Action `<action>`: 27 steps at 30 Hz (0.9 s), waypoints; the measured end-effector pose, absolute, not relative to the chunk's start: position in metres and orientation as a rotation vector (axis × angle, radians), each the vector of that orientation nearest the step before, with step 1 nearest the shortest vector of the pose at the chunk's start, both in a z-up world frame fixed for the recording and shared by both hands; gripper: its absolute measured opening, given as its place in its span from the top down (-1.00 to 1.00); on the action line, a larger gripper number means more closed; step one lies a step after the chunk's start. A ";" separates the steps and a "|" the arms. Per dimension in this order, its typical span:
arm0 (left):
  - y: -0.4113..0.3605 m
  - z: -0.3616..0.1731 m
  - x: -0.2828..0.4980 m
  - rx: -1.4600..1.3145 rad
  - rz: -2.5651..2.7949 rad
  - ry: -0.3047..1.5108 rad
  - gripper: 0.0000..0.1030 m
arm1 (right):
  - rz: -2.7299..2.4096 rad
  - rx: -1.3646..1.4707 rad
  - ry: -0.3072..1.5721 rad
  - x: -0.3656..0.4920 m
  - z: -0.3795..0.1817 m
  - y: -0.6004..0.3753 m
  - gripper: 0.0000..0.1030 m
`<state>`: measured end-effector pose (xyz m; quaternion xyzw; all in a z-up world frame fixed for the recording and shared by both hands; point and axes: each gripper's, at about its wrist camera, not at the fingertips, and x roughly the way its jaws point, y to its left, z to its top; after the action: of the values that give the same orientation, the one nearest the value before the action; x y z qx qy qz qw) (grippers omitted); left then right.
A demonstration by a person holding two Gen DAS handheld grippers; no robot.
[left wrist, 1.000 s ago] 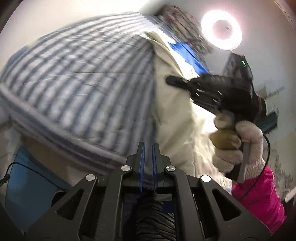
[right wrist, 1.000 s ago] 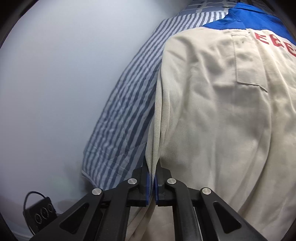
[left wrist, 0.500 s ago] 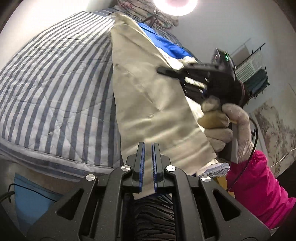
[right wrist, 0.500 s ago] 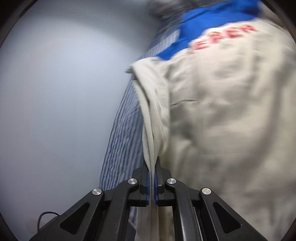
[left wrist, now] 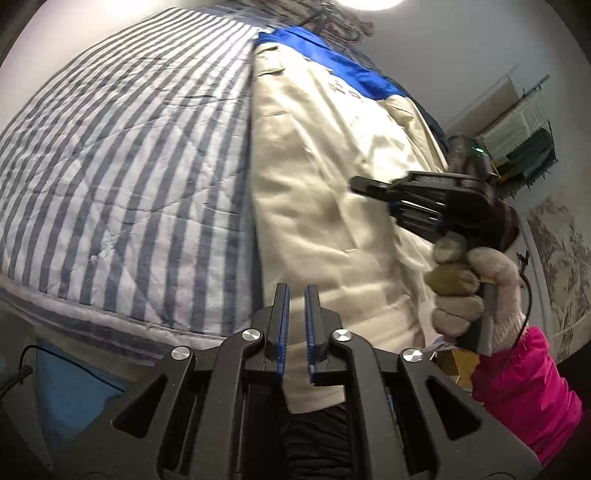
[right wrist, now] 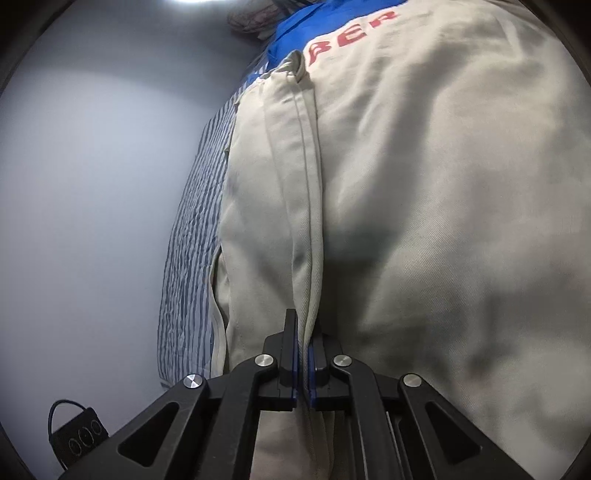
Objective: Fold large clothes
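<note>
Cream jacket (left wrist: 325,206): soft, limp, fairly heavy twill; take hems. Right gripper (right wrist: 303,350) clamps folded edge; left gripper (left wrist: 296,314) just opening, cloth between, unpinched

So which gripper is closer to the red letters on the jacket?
Right. The right gripper pinches the jacket fold below the red letters; the left gripper sits at the hem, farther.
</note>
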<state>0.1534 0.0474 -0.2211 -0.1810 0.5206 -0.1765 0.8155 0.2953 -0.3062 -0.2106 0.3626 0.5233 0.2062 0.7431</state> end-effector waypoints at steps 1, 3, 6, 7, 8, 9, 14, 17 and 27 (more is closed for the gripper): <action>0.051 -0.221 0.154 -0.399 -0.369 1.108 0.49 | 0.460 0.787 1.146 0.294 -0.208 -0.308 0.88; 0.058 -0.222 0.151 -0.420 -0.360 1.100 0.26 | 0.481 0.746 1.139 0.289 -0.195 -0.309 0.68; 0.059 -0.227 0.150 -0.441 -0.369 1.121 0.25 | 0.504 0.644 1.111 0.272 -0.172 -0.310 0.22; 0.058 -0.230 0.150 -0.448 -0.377 1.131 0.25 | 0.520 0.612 1.112 0.265 -0.167 -0.311 0.22; 0.056 -0.233 0.150 -0.453 -0.382 1.142 0.25 | 0.538 0.581 1.114 0.257 -0.162 -0.310 0.22; 0.054 -0.236 0.149 -0.462 -0.391 1.156 0.25 | 0.556 0.548 1.119 0.247 -0.159 -0.310 0.22; 0.027 -0.245 0.147 -0.311 -0.361 1.157 0.25 | 0.574 0.447 1.179 0.210 -0.166 -0.303 0.33; 0.001 -0.247 0.137 -0.076 -0.323 1.109 0.25 | 0.510 0.285 1.207 0.200 -0.178 -0.292 0.35; 0.012 -0.215 0.128 -0.124 -0.310 1.017 0.25 | 0.410 0.300 1.043 0.187 -0.149 -0.339 0.20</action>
<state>0.1278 0.0116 -0.2153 -0.0590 0.4846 -0.1477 0.8601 0.1874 -0.3392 -0.1487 0.1416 0.4926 0.1936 0.8366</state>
